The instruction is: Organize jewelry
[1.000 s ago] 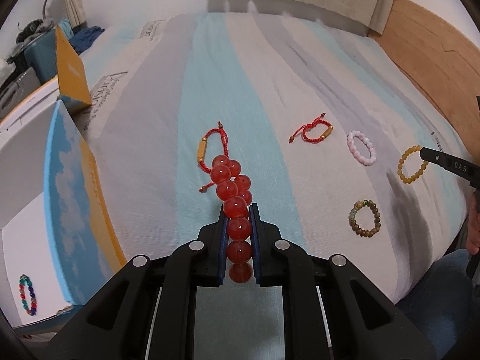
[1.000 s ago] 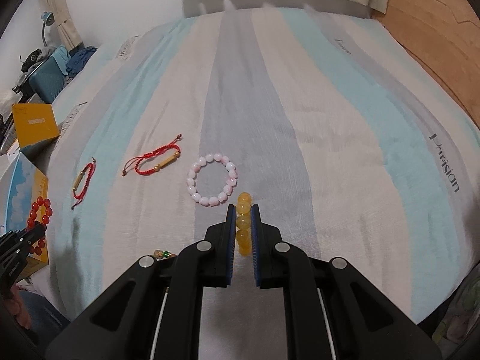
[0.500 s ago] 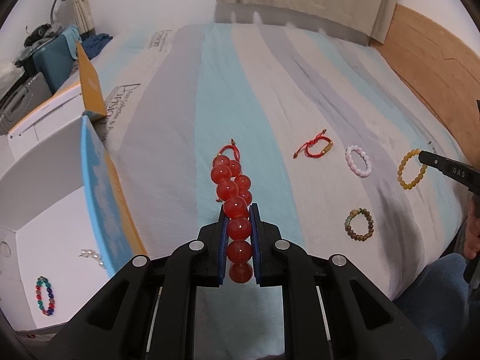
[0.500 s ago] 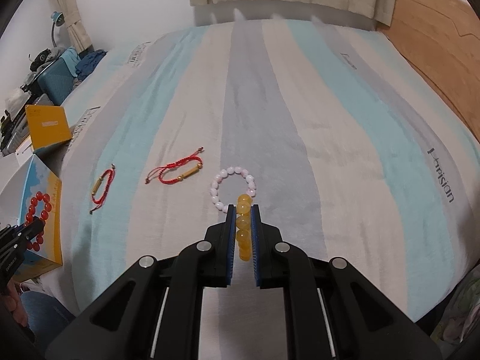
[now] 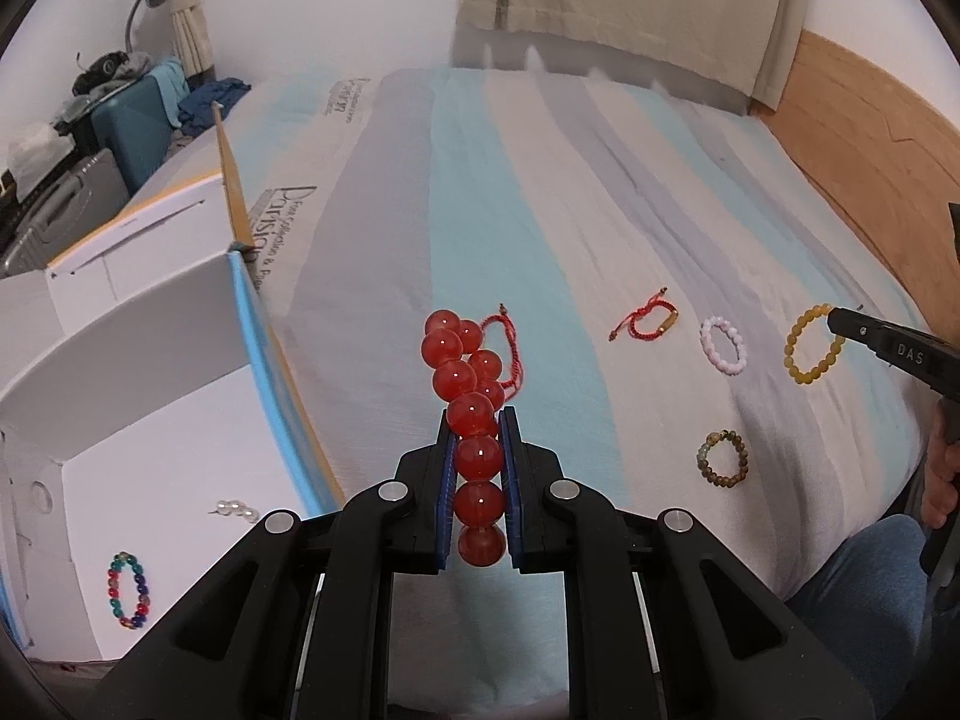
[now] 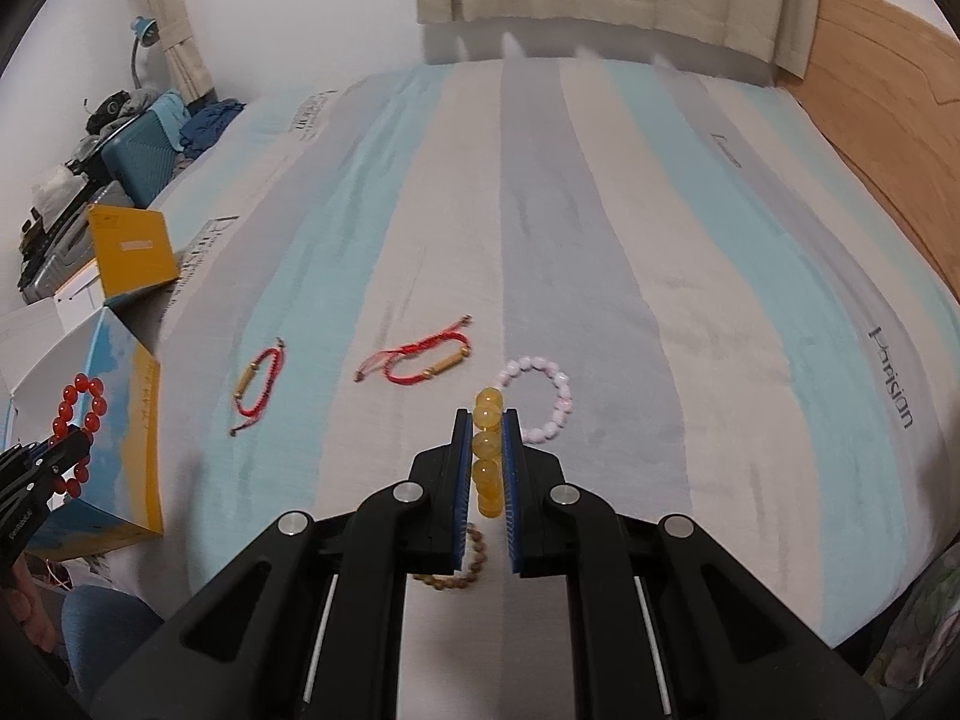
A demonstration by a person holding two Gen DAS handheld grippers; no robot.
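Red glassy beads fill the middle of the left wrist view: the left gripper (image 5: 477, 480) has its jaws clamped on a red bead bracelet (image 5: 465, 396), whose loop sticks out past the fingertips, above the striped bed sheet (image 5: 540, 210). Just to the left stands an open white box (image 5: 150, 372) with a blue and yellow outer wall, and on its floor lie a multicoloured bracelet (image 5: 127, 589) and a small pearl piece (image 5: 237, 509). On the sheet to the right rest a red cord bracelet (image 5: 645, 323), a pink bead bracelet (image 5: 723, 345) and a brown bead bracelet (image 5: 723, 460), while a second red cord (image 5: 510, 354) shows just behind the held beads. At the far right the other gripper holds a yellow bead bracelet (image 5: 810, 345). In the right wrist view the right gripper (image 6: 487, 468) has its jaws closed on the yellow bead bracelet, lifted over the sheet near the pink bracelet, with the brown one partly hidden beneath the jaws. The box sits at the far left with the red beads held beside its wall. The likely next step is carrying both bracelets into the box. Round, smooth beads may roll out of a flat-padded grip if the hand swings or tilts, and the dangling loop could catch the box's upright wall on the way in, tugging the bracelet free or nudging the box.
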